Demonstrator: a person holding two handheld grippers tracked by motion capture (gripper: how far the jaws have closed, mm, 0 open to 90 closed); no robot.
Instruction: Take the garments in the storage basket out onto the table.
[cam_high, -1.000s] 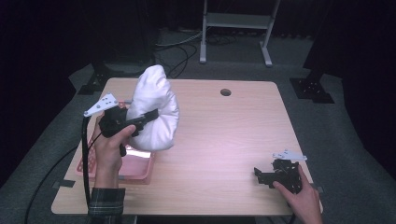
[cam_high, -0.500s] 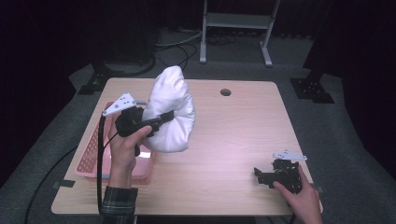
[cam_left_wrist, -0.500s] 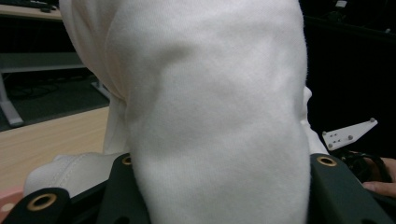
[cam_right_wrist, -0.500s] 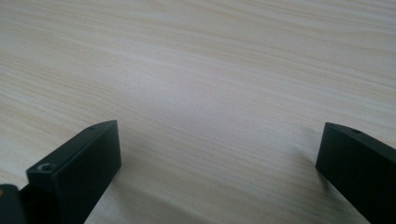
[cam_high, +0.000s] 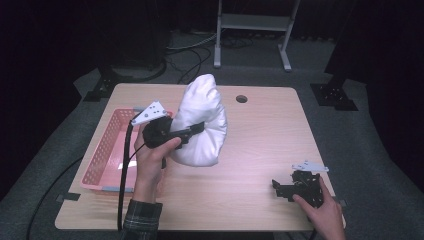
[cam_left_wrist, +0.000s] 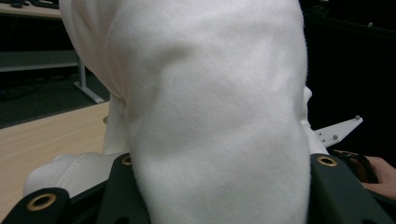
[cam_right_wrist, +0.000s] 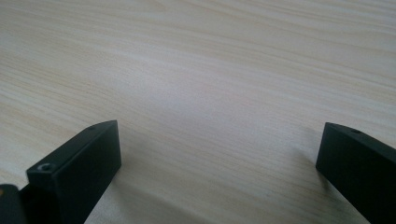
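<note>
Holding a bunched white garment (cam_high: 202, 125) above the table (cam_high: 260, 150), the left gripper (cam_high: 196, 129) has its jaws pressed together on a fold of the cloth. In the left gripper view the fabric (cam_left_wrist: 210, 116) bulges up between and over the two black jaws, so the pinch sits low on the bundle and most of the cloth stands above and beyond it. From the high view the garment hangs as a tall, rounded mass, its long axis running roughly near to far, with its lower end close to the tabletop just right of the pink basket (cam_high: 107, 150).

The relation that matters next is sideways: the basket lies directly to the left of the garment and of the hand carrying it, while the bare middle of the table lies to the right. The left hand (cam_high: 150, 160) is plainly the nearer one to both cloth and basket. The right gripper (cam_high: 295, 187) rests well apart at the near right corner, its jaws spread wide over bare wood in its own view (cam_right_wrist: 219, 154), pinching nothing.

My judgement is that the cloth is being carried clear of the basket toward the open table; laying it out would probably need the right gripper to come across and take a second edge.
</note>
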